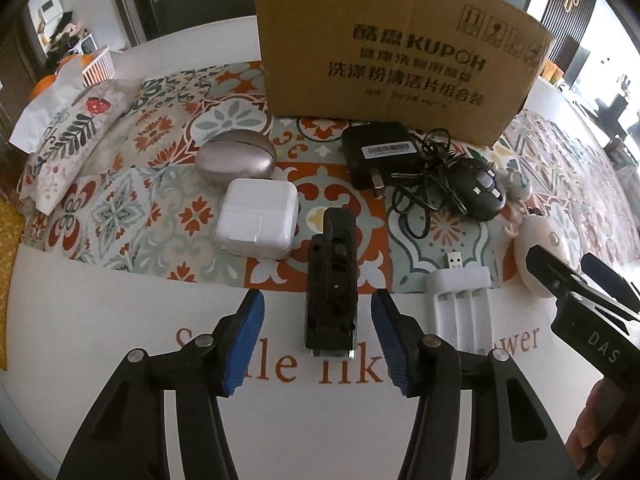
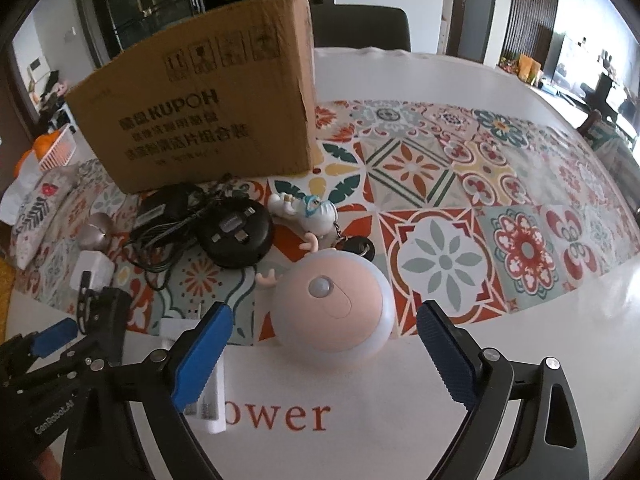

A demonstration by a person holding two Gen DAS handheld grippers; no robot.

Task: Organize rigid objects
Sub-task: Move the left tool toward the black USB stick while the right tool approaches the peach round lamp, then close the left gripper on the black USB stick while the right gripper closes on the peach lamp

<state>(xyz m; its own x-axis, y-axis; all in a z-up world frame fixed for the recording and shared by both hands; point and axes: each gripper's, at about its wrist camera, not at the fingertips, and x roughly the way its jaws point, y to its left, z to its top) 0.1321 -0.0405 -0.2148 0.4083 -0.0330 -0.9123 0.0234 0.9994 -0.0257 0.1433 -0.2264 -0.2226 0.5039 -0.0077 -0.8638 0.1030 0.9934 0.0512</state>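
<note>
My left gripper (image 1: 318, 336) is open, its blue pads either side of the near end of a black oblong device (image 1: 332, 280) lying on the table, not touching it. My right gripper (image 2: 324, 354) is open, and a round pink device with antlers (image 2: 334, 312) lies between and just beyond its pads. It also shows in the left wrist view (image 1: 540, 250). A tall cardboard box (image 1: 396, 48) stands behind the objects, also in the right wrist view (image 2: 200, 116).
On the patterned cloth (image 1: 160, 208) lie a silver egg-shaped case (image 1: 236, 158), a white charger (image 1: 258, 224), a black adapter with cable (image 1: 376, 152), a black mouse (image 1: 482, 190), a white battery holder (image 1: 460, 302), and a figurine keychain (image 2: 308, 210). A cushion (image 1: 68, 140) lies at left.
</note>
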